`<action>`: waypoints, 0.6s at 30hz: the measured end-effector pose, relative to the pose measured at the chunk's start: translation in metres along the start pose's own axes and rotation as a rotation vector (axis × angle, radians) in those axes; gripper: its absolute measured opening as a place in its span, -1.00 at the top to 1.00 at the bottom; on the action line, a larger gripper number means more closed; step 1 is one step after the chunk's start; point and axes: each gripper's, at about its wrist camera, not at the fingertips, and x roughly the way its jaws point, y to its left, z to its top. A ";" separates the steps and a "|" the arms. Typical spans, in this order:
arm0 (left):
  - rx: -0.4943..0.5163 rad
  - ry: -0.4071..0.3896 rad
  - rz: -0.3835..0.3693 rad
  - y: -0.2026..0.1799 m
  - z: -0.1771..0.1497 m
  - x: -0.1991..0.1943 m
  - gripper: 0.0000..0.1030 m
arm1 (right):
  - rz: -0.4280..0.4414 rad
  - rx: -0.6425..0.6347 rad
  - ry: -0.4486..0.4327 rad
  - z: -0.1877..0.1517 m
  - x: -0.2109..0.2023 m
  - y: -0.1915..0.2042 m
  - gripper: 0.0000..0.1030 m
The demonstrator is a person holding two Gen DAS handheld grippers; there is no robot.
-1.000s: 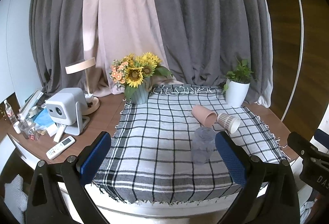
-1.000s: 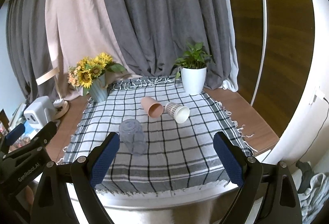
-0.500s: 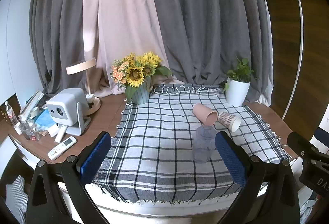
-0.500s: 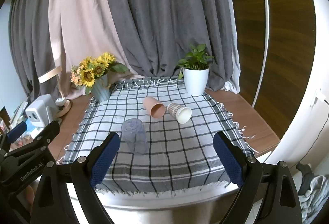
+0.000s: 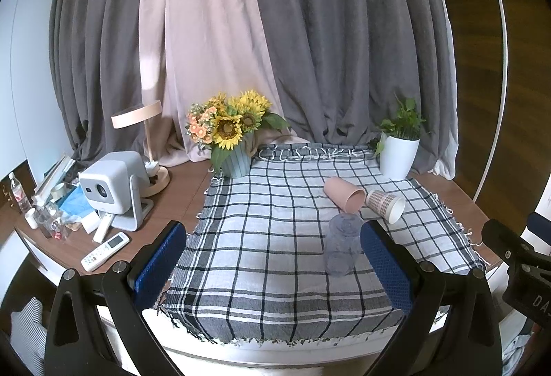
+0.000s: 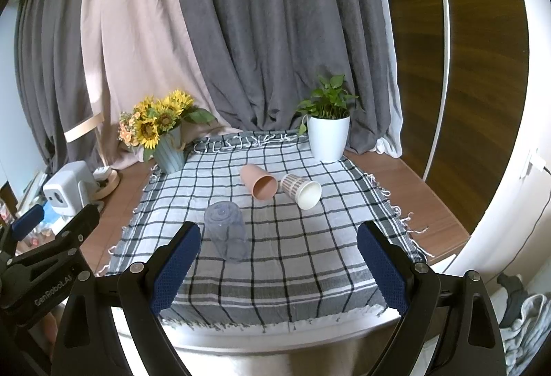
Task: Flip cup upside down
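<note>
Three cups sit on the checked cloth [image 6: 282, 248]. A clear bluish cup [image 6: 225, 231] stands upside down near the front; it also shows in the left wrist view [image 5: 342, 245]. A pink cup [image 6: 259, 182] and a patterned paper cup [image 6: 301, 190] lie on their sides behind it, mouths toward me; both show in the left wrist view, pink cup [image 5: 344, 194] and paper cup [image 5: 385, 203]. My left gripper [image 5: 273, 267] and right gripper [image 6: 279, 267] are both open and empty, held before the table's front edge.
A sunflower vase [image 5: 234, 143] stands at the cloth's back left and a white potted plant [image 6: 327, 134] at the back right. A projector [image 5: 113, 184], a lamp [image 5: 144, 141], a remote [image 5: 105, 246] and small bottles lie on the wooden table at the left.
Both grippers have risen slightly and drifted; the views shift a little. The cups have not moved.
</note>
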 end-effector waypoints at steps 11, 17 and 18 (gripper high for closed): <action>0.000 0.001 0.001 -0.001 0.000 -0.001 -1.00 | 0.001 0.001 -0.004 0.002 0.001 0.000 -0.80; 0.002 0.000 -0.002 -0.002 0.002 0.000 -1.00 | -0.001 0.001 -0.004 0.003 0.000 0.000 -0.80; 0.002 -0.001 -0.001 -0.002 0.001 0.000 -1.00 | -0.001 0.001 -0.004 0.003 0.000 0.000 -0.80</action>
